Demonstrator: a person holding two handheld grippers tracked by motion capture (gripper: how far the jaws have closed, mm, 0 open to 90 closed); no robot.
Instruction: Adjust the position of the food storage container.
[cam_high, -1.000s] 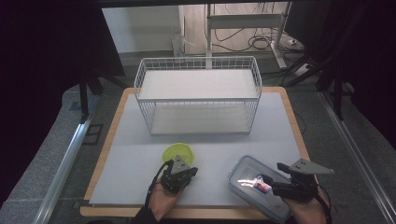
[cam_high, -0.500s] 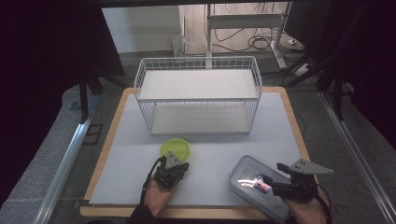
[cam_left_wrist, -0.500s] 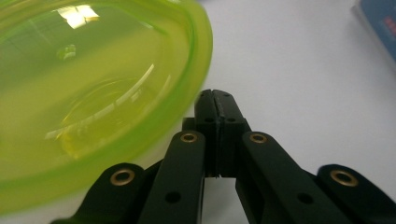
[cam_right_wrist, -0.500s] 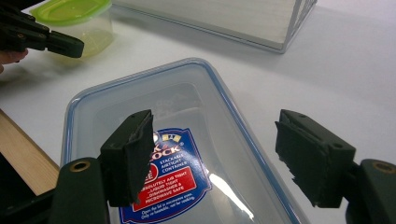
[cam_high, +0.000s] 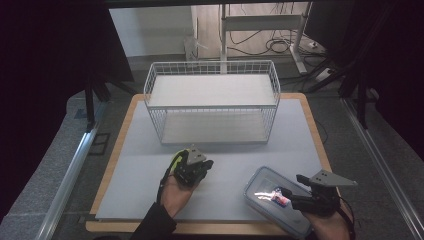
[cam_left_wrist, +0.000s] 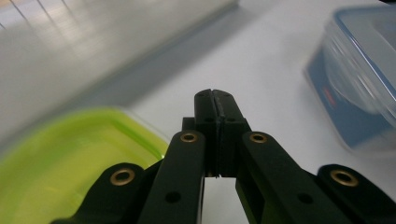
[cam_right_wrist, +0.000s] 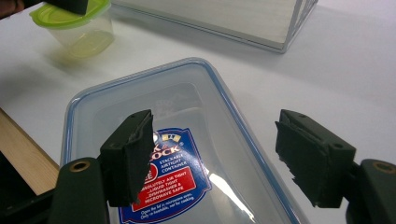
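The step in hand is judged to be the taking up of the green-lidded tub (cam_right_wrist: 77, 25) by the left tongs (cam_left_wrist: 215, 95). These tongs are seen pressed together with nothing between their tips, so a hold on the lid is not shown. For a good grasp they would have to be parted first, brought over the lid's rim and closed squarely on it, so that the tub is not tipped or pushed across the worktop (cam_high: 140, 165).

In the left gripper view the tub's lid lies just beside the tongs, low and to their left; whether it is touched cannot be told. The right tongs (cam_right_wrist: 215, 154) are held wide apart above the clear lidded box (cam_right_wrist: 187, 102), gripping nothing. The tub stands near that box, in front of the wire basket (cam_high: 212, 100)
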